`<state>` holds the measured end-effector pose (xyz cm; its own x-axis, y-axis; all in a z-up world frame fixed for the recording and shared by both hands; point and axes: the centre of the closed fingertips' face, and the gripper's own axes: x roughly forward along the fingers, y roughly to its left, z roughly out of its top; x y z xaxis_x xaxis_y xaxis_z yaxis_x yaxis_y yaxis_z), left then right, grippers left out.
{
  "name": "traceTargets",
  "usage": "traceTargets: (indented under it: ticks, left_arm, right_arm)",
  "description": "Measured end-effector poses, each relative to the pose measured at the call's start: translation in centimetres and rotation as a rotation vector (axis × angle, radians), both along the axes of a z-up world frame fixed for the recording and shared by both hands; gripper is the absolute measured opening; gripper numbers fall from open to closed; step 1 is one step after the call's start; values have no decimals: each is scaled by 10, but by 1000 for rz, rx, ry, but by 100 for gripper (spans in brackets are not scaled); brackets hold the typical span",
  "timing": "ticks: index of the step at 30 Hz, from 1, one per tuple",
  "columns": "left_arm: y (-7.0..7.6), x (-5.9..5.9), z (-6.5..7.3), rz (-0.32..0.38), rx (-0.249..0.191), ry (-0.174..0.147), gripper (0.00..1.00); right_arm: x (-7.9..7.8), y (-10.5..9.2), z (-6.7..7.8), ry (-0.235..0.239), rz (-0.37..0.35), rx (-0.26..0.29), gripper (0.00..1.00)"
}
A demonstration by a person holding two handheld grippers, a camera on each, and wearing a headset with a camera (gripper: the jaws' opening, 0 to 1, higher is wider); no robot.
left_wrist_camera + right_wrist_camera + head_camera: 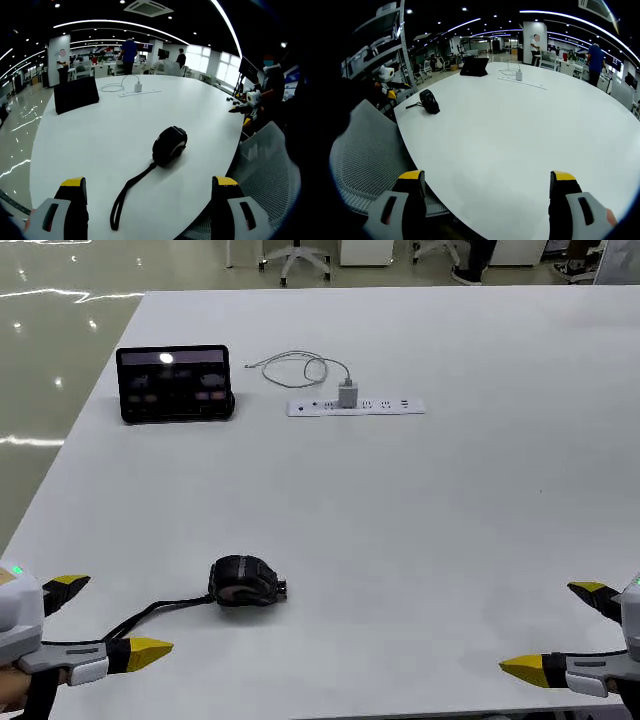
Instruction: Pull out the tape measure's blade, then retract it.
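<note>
A black tape measure (245,582) lies on the white table (400,500) near the front left, its black wrist strap (150,613) trailing left. In the left gripper view the tape measure (169,144) sits ahead of the jaws, the strap (131,191) running back toward them. My left gripper (108,618) is open at the front left, just left of the strap end. My right gripper (560,630) is open at the front right, far from the tape measure (429,101), with nothing between its fingers.
A black tablet (174,383) stands at the back left. A white power strip (356,406) with a charger and coiled cable (300,368) lies at the back centre. A mesh chair (365,165) sits by the table edge. People stand in the room behind.
</note>
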<state>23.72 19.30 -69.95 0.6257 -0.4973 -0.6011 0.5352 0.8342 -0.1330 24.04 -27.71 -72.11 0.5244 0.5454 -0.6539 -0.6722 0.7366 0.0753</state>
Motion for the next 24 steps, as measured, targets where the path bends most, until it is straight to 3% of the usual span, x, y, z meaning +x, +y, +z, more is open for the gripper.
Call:
traceTargets:
  ticks: [16,22,24]
  left_arm:
    - [-3,3,-9,-31,31,-26,100]
    - [-10,6,-14,-146,90,12,100]
    - [-12,12,-11,-169,115,3,100]
  right_arm:
    - [11,6,5,-60,12,16,100]
    - [19,10,4,-54,37,0,100]
    - [22,13,5,-65,51,-6,100]
